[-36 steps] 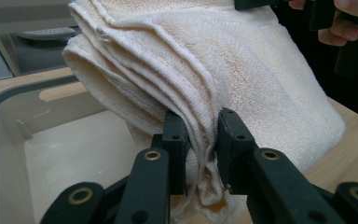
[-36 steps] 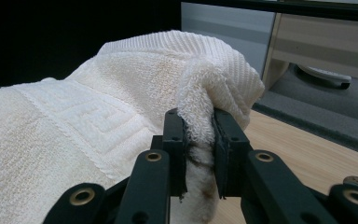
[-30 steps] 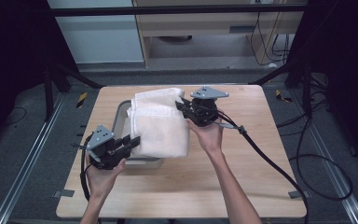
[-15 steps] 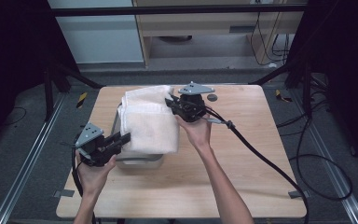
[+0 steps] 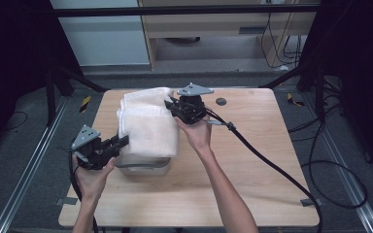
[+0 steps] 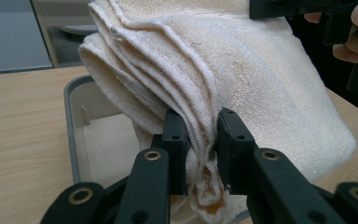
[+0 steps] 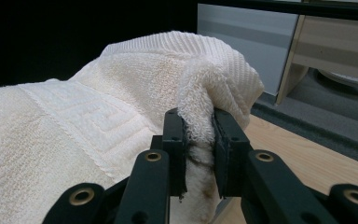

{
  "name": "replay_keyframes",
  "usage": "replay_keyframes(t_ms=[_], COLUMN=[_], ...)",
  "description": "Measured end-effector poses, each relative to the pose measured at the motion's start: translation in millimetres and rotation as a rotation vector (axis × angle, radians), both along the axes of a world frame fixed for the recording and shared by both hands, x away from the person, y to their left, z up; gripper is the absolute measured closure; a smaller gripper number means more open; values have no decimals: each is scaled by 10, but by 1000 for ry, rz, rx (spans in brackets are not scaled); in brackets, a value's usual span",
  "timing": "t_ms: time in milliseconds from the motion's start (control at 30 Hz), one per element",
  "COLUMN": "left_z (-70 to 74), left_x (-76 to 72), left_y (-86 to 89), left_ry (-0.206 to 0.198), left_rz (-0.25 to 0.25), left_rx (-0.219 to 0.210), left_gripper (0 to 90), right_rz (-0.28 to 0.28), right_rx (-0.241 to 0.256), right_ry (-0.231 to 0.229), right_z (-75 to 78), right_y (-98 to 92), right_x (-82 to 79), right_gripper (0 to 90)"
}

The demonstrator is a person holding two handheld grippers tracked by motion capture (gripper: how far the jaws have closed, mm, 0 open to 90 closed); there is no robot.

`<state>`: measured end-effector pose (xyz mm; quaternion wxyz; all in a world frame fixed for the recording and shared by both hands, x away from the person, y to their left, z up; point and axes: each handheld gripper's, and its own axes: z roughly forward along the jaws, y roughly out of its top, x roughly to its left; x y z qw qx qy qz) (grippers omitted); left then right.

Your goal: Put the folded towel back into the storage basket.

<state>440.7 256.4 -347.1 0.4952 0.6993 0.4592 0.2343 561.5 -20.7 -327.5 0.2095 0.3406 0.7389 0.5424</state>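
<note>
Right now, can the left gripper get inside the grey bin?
Probably not yet: the left gripper is shut on the towel, and that folded towel hangs over most of the grey bin.

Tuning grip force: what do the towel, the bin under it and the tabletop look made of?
Towel: cream terry cloth, likely cotton; looped pile, ribbed hems, some yellowish stains. Bin: grey, smooth and matte, rounded corners; probably plastic, though metal can't be ruled out. Tabletop: light wood grain, smooth; possibly laminate or veneer.

A light wooden table (image 5: 252, 160) stands on grey carpet (image 5: 24, 145), dark curtains at both sides, a wooden cabinet (image 5: 213, 29) beyond.
</note>
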Motion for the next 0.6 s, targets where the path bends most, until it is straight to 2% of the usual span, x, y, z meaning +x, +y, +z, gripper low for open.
replay_keyframes(t_ms=[433, 600], left_z=[-73, -126], left_x=[97, 141], left_y=[122, 160], left_ry=[19, 36], left_rz=[42, 55], left_rx=[19, 24], left_gripper=[745, 745], right_rz=[7, 12], right_rx=[-21, -18], right_ry=[13, 34], right_z=[-114, -233], right_y=[194, 267], right_x=[139, 224], right_gripper=[769, 769])
